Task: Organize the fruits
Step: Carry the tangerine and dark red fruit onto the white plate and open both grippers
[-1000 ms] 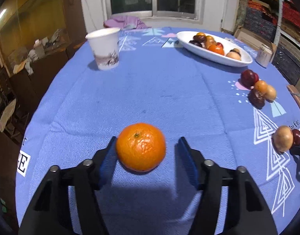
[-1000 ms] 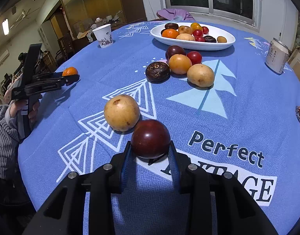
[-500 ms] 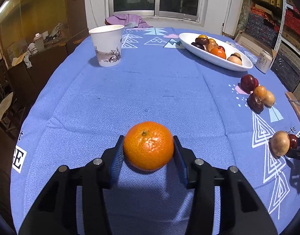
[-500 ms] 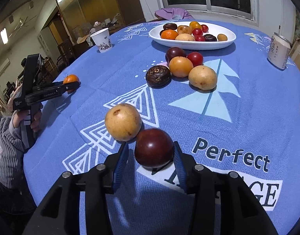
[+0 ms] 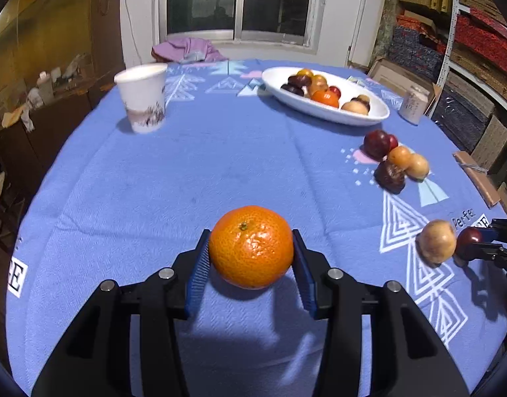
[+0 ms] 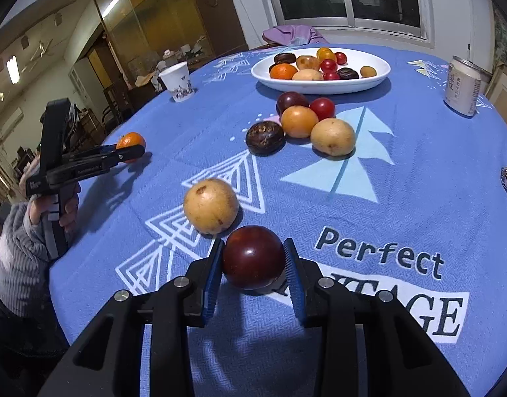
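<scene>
An orange mandarin [image 5: 251,247] sits between the blue pads of my left gripper [image 5: 250,235], which is shut on it and holds it just above the blue tablecloth. The right wrist view shows that gripper [image 6: 134,152] from the side, in a person's hand. My right gripper [image 6: 254,243] has a dark red plum [image 6: 253,258] between its pads. Its jaws are closing and both pads touch the plum, which rests on the cloth. A tan round fruit [image 6: 211,206] lies right beside the plum on its left. A white oval bowl [image 6: 319,87] holding several fruits stands at the far side.
A cluster of several fruits [image 6: 299,120] lies on the cloth in front of the bowl. A paper cup [image 5: 142,97] stands at the far left, a drink can [image 6: 462,87] at the far right. A purple cloth [image 5: 187,49] lies by the window.
The left jaws came together on the mandarin and raised it slightly. The right jaws spread a little off the plum, then came back onto it.
</scene>
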Demonstrator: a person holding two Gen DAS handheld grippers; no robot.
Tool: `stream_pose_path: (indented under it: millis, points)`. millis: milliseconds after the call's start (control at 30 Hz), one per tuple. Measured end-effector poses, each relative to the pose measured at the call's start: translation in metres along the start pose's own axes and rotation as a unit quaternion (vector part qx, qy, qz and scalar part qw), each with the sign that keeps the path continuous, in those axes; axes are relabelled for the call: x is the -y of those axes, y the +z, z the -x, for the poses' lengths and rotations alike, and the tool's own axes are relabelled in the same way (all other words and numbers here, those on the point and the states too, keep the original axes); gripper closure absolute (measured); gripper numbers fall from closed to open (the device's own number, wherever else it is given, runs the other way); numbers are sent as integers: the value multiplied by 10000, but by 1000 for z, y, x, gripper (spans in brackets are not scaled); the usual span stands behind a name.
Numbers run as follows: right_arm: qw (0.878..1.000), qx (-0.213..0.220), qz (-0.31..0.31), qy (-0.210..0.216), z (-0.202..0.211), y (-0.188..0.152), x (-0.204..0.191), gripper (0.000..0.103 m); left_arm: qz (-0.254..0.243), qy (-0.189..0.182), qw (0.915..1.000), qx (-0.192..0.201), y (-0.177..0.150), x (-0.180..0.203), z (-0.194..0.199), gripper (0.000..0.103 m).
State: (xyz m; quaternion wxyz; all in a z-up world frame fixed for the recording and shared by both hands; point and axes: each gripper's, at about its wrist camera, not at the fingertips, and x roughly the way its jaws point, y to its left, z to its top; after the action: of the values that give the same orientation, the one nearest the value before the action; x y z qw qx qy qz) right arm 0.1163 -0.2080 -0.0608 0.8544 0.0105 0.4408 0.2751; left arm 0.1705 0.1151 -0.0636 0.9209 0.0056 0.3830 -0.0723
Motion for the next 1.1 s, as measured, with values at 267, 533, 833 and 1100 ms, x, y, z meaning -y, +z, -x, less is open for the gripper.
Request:
stream_pose_path:
  millis: [267, 533, 833, 1100]
  points:
    - [9950, 954, -299, -39, 29, 87, 23, 66, -344, -224, 9983, 422, 90, 60, -16, 57]
    - [9867, 1107, -1178, -162, -25, 190, 90, 66, -347, -588, 9969, 382, 169, 117, -84, 57]
    - [9795, 978, -1671, -562, -106, 242, 152, 67, -449, -658, 9968, -61, 204, 146, -172, 57]
    - [9800, 731, -1804, -408, -144, 245, 176, 50, -677, -600, 9959, 56, 200, 158, -191, 28]
